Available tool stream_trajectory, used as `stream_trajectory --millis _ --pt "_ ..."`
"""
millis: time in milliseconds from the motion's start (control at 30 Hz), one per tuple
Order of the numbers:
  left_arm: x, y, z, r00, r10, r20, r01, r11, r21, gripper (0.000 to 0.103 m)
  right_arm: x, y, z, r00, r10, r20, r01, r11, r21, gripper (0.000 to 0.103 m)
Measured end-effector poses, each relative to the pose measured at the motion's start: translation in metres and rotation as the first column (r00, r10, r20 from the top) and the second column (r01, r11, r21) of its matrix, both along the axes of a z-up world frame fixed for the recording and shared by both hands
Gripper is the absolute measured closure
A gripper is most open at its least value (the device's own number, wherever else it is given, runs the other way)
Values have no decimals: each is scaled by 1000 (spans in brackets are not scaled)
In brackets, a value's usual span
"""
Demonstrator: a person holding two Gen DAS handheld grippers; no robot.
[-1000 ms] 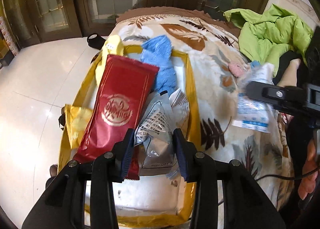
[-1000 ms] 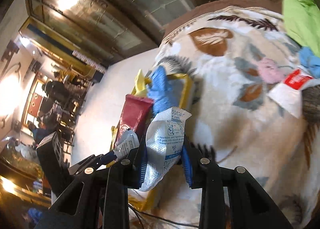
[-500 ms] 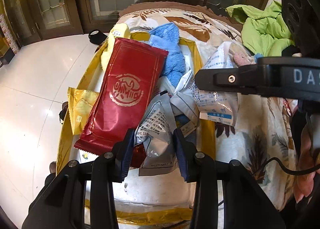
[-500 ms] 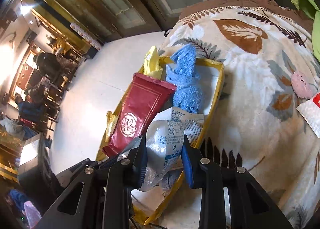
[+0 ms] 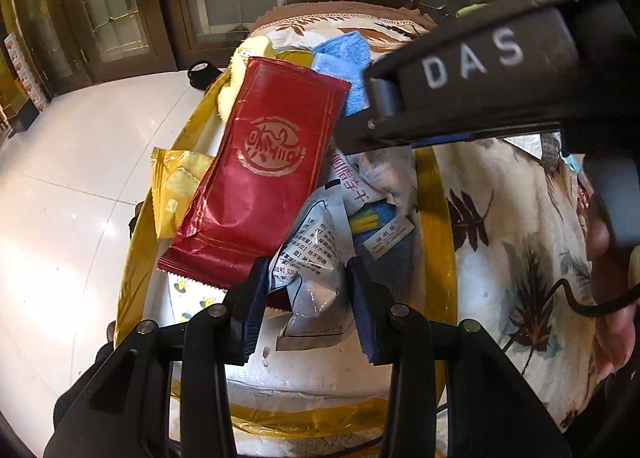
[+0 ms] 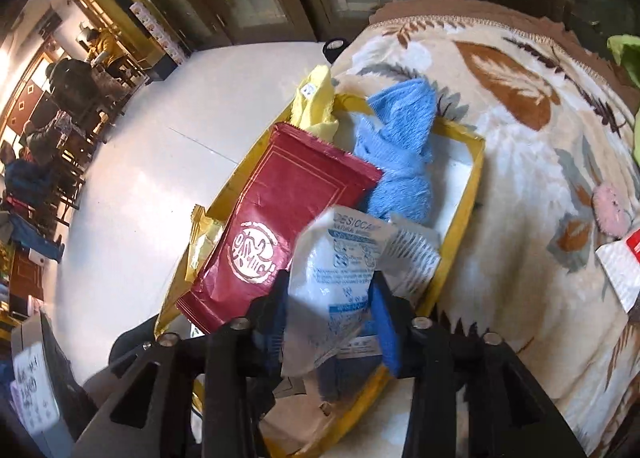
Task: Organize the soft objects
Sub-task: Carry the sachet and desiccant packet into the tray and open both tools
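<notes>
Since a sec ago the right gripper (image 6: pixel 330 310) has swung in over the tray (image 6: pixel 466 213) w/ its desiccant pack (image 6: pixel 340 278). It was out over the blanket (image 6: pixel 532 185) before, and its black body now fills the upper right of the left wrist view. The left gripper (image 5: pixel 308 294) has barely shifted.

Left fingers are narrow, pinched on a silver pouch (image 5: pixel 316 258) w/ printed text, bottom center of the left view. The pouch sits over the near end of the tray, its top edge tucked beside the red packet (image 5: pixel 264 177).

Right fingers are also narrow, clamped on the white desiccant pack, lower center of the right view. The pack hangs over the tray's near right part, overlapping the red packet's edge and some other white packs; can't tell if it's touching them.

Inside the tray: the red packet lies diagonally across the middle, the blue cloth (image 6: pixel 400 153) is bunched at the far end, and the yellow cloth (image 6: pixel 316 105) drapes over the far left corner. A yellow wrapper (image 5: pixel 176 185) pokes out under the red packet at the left rim.

On the blanket at the right edge of the right view: a pink puff (image 6: pixel 610 209) and a white pack w/ a red label (image 6: pixel 624 270), well apart from the tray. A hand (image 5: pixel 612 266) shows at the far right of the left view.
</notes>
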State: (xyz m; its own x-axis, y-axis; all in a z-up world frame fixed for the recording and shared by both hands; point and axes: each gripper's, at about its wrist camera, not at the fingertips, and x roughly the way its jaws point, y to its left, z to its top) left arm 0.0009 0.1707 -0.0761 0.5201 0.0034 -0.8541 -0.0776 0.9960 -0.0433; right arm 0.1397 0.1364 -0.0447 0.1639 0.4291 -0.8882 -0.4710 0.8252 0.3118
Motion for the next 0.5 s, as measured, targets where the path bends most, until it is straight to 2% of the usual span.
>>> stream_trajectory --millis 133,333,500 --pt "-3 -2 1 1000 4 19 -4 1000 21 64 -1 -1 5 1000 2 6 -2 1000 9 59" --pt "-8 -1 5 999 21 32 -21 1000 9 58 -6 -13 26 1000 -22 7 21 996 90 59" --pt "-14 3 12 999 35 33 -36 999 24 57 -14 -36 39 999 -42 5 40 988 150 58"
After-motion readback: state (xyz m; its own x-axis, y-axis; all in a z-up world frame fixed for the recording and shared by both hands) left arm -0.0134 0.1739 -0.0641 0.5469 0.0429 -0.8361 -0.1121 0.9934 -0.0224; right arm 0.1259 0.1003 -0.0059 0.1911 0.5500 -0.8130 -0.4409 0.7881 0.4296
